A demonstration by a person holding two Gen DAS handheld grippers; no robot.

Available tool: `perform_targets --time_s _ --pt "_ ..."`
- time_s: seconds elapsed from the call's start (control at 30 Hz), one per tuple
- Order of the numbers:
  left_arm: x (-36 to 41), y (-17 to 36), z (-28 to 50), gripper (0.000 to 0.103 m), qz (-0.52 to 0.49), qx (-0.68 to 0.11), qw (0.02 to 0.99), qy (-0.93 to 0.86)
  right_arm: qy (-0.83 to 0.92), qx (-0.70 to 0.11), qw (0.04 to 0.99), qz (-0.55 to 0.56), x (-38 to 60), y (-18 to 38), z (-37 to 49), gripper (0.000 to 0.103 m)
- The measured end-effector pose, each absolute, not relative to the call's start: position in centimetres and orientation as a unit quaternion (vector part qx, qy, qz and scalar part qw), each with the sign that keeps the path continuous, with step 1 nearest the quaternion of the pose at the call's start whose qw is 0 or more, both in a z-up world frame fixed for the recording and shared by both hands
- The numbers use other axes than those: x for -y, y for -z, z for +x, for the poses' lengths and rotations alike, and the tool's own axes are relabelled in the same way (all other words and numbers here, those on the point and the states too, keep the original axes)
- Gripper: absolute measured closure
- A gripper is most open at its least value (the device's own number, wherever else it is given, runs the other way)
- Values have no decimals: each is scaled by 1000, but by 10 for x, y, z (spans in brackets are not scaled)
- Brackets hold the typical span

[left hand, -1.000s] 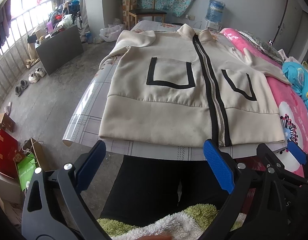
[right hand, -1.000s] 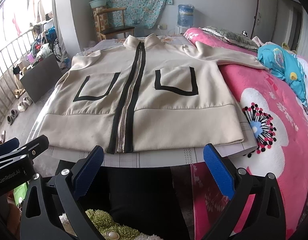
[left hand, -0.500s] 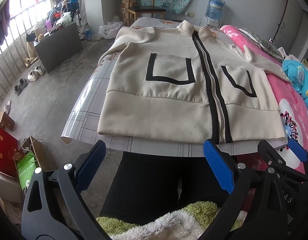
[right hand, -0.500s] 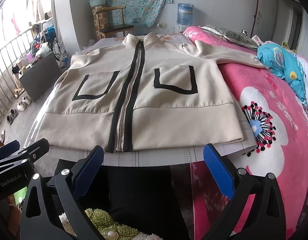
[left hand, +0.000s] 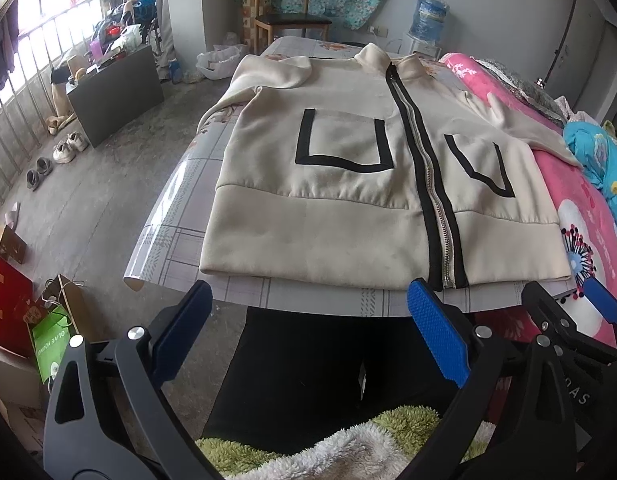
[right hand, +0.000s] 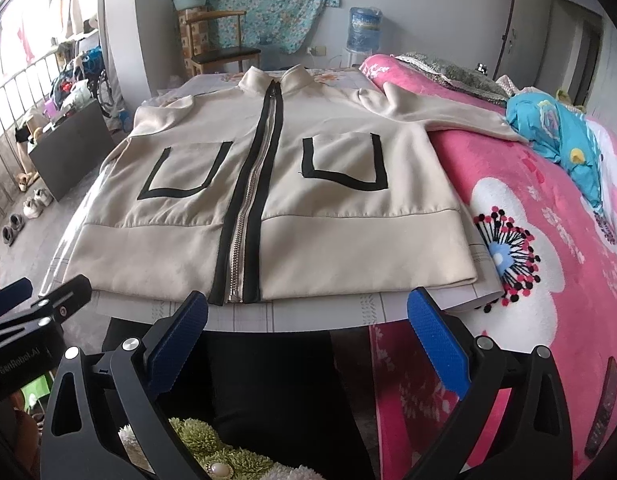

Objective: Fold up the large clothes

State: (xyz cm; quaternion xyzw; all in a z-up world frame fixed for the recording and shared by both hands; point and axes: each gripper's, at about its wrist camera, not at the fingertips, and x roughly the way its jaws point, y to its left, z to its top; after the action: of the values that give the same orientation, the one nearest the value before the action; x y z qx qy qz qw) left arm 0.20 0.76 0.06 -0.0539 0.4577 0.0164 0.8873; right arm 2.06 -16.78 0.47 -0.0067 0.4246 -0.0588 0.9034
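Observation:
A beige zip-up jacket [left hand: 348, 184] with a black zipper band and two black-outlined pockets lies flat, front up, on a table; it also shows in the right wrist view [right hand: 292, 200]. Its right sleeve [right hand: 440, 116] stretches out onto the pink bed. Its left sleeve [left hand: 264, 76] lies along the table's far left edge. My left gripper [left hand: 308, 332] is open and empty, held just short of the hem. My right gripper [right hand: 308, 332] is open and empty, also just short of the hem near the zipper's bottom.
The table [left hand: 180, 216] has a glossy checked cover. A pink flowered bed [right hand: 548, 240] adjoins on the right with a blue bundle [right hand: 556, 132]. A chair [left hand: 288, 20] and water bottle [left hand: 430, 18] stand behind. Shoes, a dark cabinet [left hand: 112, 96] and bags [left hand: 12, 312] are on the floor left.
Both grippers have drifted slightly closer to the jacket. Both stay open and empty. The jacket has not moved.

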Motion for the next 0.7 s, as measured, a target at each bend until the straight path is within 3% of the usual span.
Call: perform_targets --time_s 0.7 --pt "-14 -17 37 8 -43 -446 894 -29 76 -410 908 -43 162 -19 56 6"
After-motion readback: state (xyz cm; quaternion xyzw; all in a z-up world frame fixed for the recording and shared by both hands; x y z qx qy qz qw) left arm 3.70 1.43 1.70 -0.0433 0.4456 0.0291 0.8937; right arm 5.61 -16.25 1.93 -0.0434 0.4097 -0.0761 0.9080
